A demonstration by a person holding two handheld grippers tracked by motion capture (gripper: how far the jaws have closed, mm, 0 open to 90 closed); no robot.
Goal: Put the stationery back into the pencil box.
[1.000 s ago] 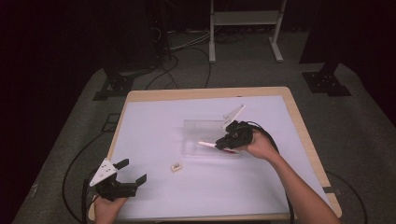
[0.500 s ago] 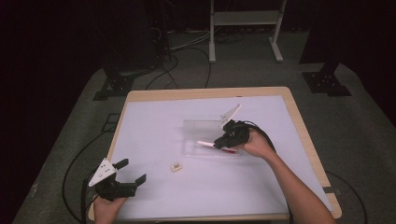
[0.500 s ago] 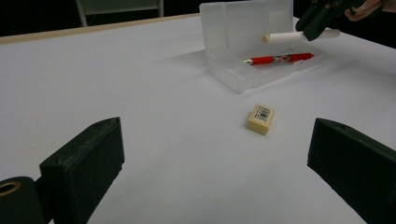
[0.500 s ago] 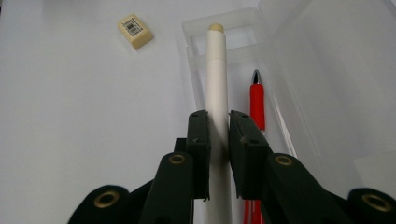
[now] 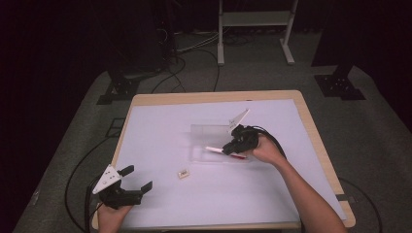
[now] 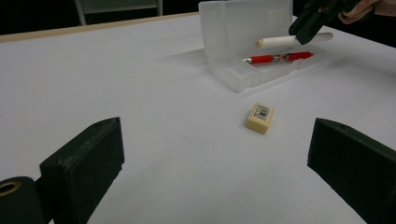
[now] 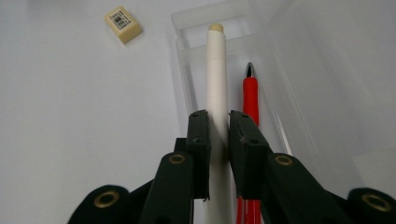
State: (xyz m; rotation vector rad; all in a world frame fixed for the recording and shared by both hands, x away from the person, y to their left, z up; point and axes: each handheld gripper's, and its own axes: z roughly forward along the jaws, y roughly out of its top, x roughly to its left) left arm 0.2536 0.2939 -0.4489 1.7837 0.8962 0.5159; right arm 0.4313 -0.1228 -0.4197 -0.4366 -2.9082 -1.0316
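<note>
With the right tongs clamped on the white pen over the clear case, we lower it level beside the red pen, left tongs wide open and empty.

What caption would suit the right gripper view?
Right gripper holding a white pen over a clear case containing a red pen, eraser nearby.

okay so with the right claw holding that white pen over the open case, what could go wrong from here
The right claw grips the white pen near one end, so it may pivot or slip. Lowered carelessly, it could land across the red pen or catch the clear case rim and shift it.
</note>
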